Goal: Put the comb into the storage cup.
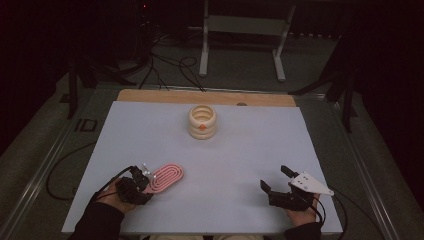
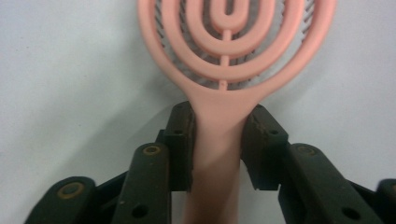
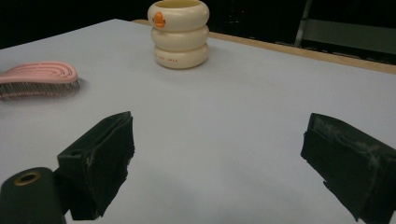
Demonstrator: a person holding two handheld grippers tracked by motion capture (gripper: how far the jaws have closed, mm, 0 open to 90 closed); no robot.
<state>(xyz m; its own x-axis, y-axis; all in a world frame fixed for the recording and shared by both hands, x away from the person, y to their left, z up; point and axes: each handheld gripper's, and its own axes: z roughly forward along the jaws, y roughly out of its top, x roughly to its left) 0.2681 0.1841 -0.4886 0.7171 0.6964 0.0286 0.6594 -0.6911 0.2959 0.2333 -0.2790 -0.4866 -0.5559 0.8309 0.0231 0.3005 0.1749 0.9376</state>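
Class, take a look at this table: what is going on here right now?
A person works at a white table with a gripper in each hand. The left gripper has its jaws on either side of the handle of a pink hairbrush lying bristles down, the pads pressing on it. The right gripper rests open near the front edge, holding nothing. A cream ribbed cup stands untouched at the far side.
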